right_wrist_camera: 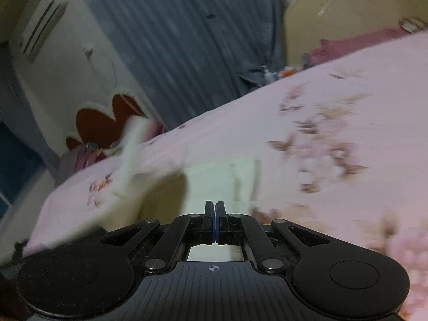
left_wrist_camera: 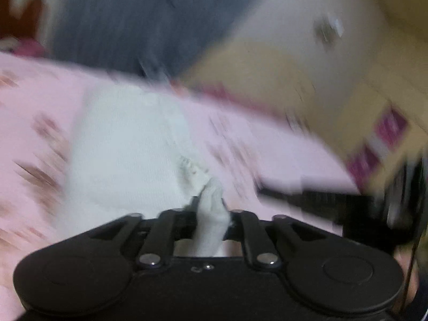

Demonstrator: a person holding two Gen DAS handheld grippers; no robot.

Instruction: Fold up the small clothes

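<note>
The left claw (left_wrist_camera: 211, 214) has a bunched fold of the white garment (left_wrist_camera: 125, 149) between its two fingers; the cloth fills the narrow gap and runs back through the frame of the tool, so the claw is pinching it. From that pinch the garment spreads away to the left and far side as a pale, loosely knit sheet lying on the bed (left_wrist_camera: 32, 101), which is covered in pink fabric printed with brownish butterflies and flowers. The left wrist view is badly smeared, so finer detail of the garment cannot be told. At the right edge of that view a black tool, blurred, reaches in over the bed.

The right claw (right_wrist_camera: 215, 222) is pressed together, its blue pads meeting with nothing between them. Just beyond its tips lies a cream-white part of the garment on the pink bed cover, and a raised, blurred white strip of cloth stands up to the left of it, near the bed's far left edge.

Past the bed hangs a grey-blue curtain (right_wrist_camera: 187, 40). To its left stands a white floor air conditioner (right_wrist_camera: 53, 53), and in front of that a dark red shape with a white border (right_wrist_camera: 101, 123). On the far right a cream round-edged panel (right_wrist_camera: 347, 8) rises behind the bed.
</note>
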